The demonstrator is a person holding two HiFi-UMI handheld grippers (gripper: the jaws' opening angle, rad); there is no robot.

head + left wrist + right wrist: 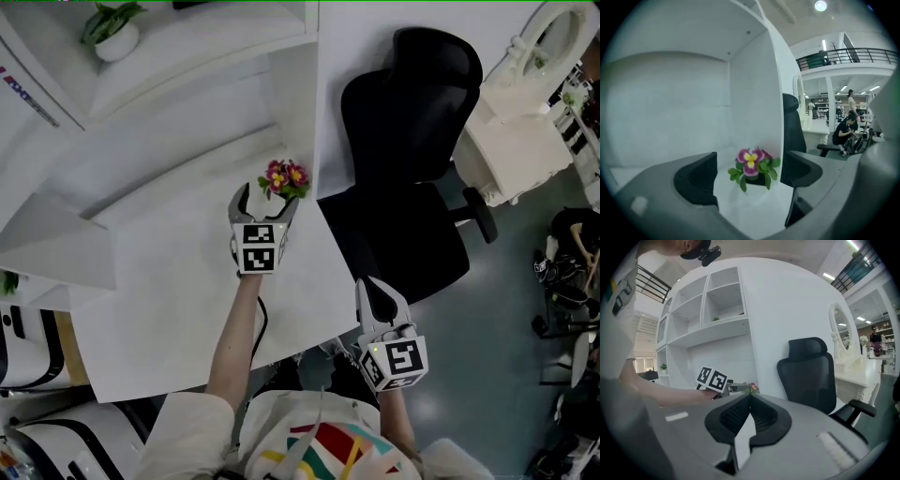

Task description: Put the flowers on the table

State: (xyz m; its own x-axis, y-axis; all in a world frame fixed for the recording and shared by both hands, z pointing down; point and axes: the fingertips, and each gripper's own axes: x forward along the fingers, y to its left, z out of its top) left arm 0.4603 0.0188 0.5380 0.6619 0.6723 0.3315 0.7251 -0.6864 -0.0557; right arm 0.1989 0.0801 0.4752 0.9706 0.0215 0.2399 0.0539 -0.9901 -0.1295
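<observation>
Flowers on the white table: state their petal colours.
The small green-leaved flowers are magenta-purple with a yellow centre; best in the left gripper view.

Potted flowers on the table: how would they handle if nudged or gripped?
Probably light: the flowers are a small bunch in a small dark pot. Likely tippy, since leaves spread wider than the base. Petals look soft, so grip the pot.

The table (178,319) looks smooth, matt white; the chair (412,112) is black and matt, cloth-like; the left gripper (267,201) looks of matt grey plastic; the floor (511,309) is slightly glossy.
</observation>
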